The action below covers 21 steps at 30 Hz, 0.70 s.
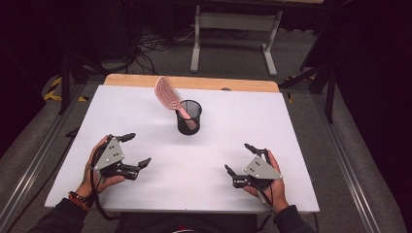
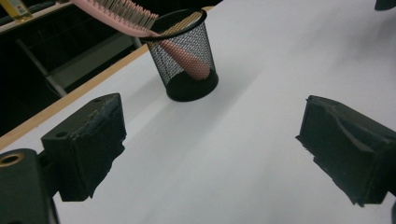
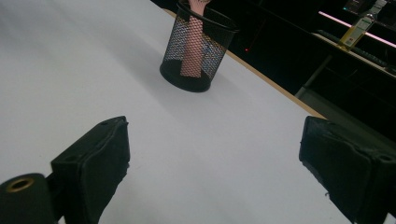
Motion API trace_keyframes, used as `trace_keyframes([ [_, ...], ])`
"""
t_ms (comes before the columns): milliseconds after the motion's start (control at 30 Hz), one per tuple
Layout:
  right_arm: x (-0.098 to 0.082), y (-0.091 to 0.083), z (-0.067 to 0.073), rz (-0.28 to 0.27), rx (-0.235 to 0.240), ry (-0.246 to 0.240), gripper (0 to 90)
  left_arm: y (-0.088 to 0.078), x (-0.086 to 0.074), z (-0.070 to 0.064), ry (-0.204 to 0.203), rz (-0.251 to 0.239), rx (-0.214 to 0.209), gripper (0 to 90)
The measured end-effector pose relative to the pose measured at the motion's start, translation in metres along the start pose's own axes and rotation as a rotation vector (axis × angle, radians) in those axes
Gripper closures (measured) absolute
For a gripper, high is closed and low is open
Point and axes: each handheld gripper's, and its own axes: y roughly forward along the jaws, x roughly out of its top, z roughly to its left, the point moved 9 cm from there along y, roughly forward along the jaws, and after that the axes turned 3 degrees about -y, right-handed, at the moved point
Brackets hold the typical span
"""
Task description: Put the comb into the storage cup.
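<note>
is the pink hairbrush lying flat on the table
No, the pink hairbrush stands handle-down in the black mesh cup, its bristle head leaning out over the rim.

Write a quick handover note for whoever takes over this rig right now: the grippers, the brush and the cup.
Left gripper: open, holding nothing, low over the table's near left.
Right gripper: open, holding nothing, near right.
Pink hairbrush: handle down in the black mesh cup, head leaning out over the rim toward the far left.
Cup: upright, mid-table toward the far edge, apart from both grippers.
Done: the brush sits in the cup.
Left: nothing evident; if the brush must come out, neither gripper is near it yet.
</note>
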Motion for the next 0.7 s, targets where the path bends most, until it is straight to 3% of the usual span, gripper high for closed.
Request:
trace_keyframes([
  [200,-0.001,0.000,-0.002,0.003,-0.008,0.005,9.2,-0.002,-0.015,0.002,-0.019,0.021,0.006,8.0],
  [567,-0.004,-0.001,-0.005,0.007,-0.017,0.017,8.5,-0.011,-0.040,0.008,-0.029,0.056,0.052,6.8],
  [700,-0.005,-0.002,-0.007,0.002,-0.023,0.033,8.2,-0.014,-0.047,0.009,-0.059,0.055,0.058,6.4],
])
